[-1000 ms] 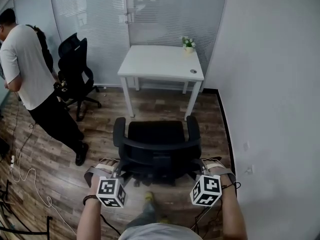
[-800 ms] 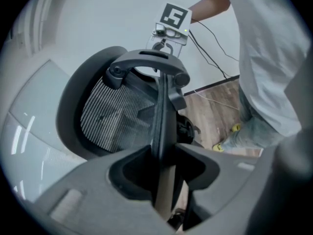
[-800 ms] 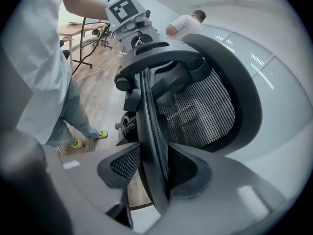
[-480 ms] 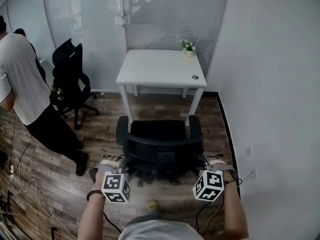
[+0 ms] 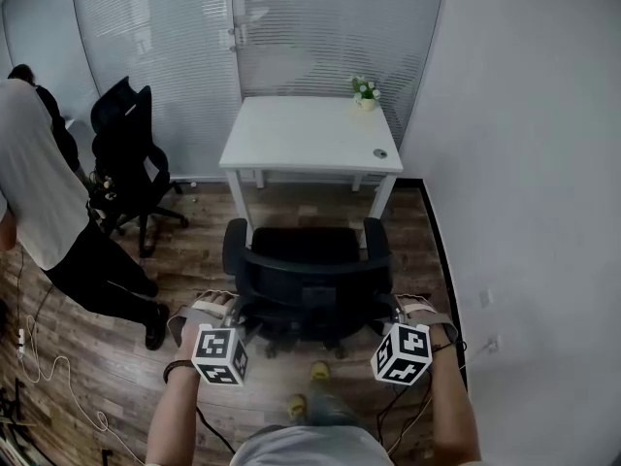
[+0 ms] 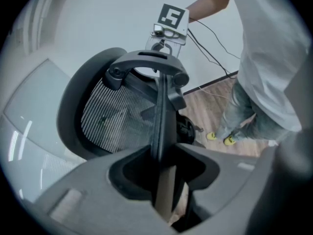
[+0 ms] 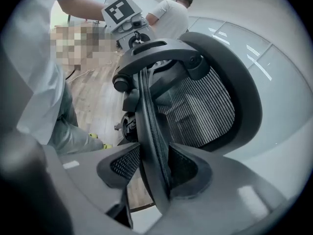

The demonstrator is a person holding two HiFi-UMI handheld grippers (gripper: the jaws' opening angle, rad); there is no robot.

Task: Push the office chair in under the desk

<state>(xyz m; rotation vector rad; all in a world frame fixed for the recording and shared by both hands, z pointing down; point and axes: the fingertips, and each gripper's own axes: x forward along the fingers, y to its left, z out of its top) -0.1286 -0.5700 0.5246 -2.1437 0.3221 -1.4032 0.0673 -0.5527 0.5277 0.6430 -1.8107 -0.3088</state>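
My left gripper (image 6: 164, 177) is clamped on the left edge of the office chair (image 5: 306, 270) backrest, and my right gripper (image 7: 155, 175) on its right edge. The office chair is on the near side of the desk (image 5: 310, 134), its seat just short of the desk's near legs. A person (image 5: 39, 192) stands at the left beside a spare chair (image 5: 126, 153).
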